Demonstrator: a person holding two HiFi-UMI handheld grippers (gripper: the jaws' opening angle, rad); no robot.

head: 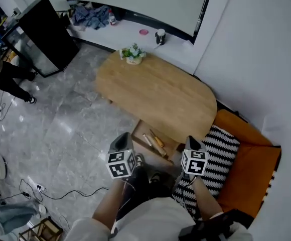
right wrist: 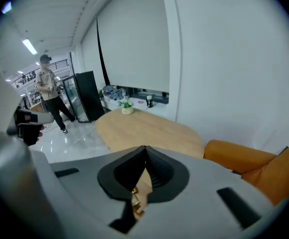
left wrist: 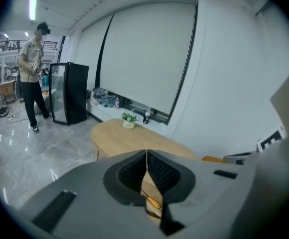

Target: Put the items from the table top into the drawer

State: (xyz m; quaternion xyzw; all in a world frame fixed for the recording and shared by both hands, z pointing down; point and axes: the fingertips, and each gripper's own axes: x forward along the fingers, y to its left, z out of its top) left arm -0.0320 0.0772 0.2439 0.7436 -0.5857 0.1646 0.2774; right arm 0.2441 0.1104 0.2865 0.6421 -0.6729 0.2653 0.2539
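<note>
A small potted plant [head: 133, 54] is the only thing on the oval wooden table [head: 155, 94], at its far end. Under the table's near edge a drawer [head: 140, 128] stands open, holding an orange-handled screwdriver [head: 158, 140] and another slim tool [head: 148, 142]. My left gripper [head: 120, 139] hangs above the drawer's left side, jaws shut and empty. My right gripper [head: 192, 143] is above its right corner, also shut on nothing. In the left gripper view the gripper [left wrist: 147, 156] has its pads meeting, with the screwdriver [left wrist: 153, 201] showing below. In the right gripper view the gripper [right wrist: 145, 153] is likewise closed.
An orange armchair [head: 246, 169] with a striped cushion [head: 218, 154] sits right of the drawer. A black cabinet [head: 45, 34] stands at far left, with a person [left wrist: 32, 73] near it. Cables [head: 60, 195] lie on the floor. A cup [head: 160, 36] stands on the window ledge.
</note>
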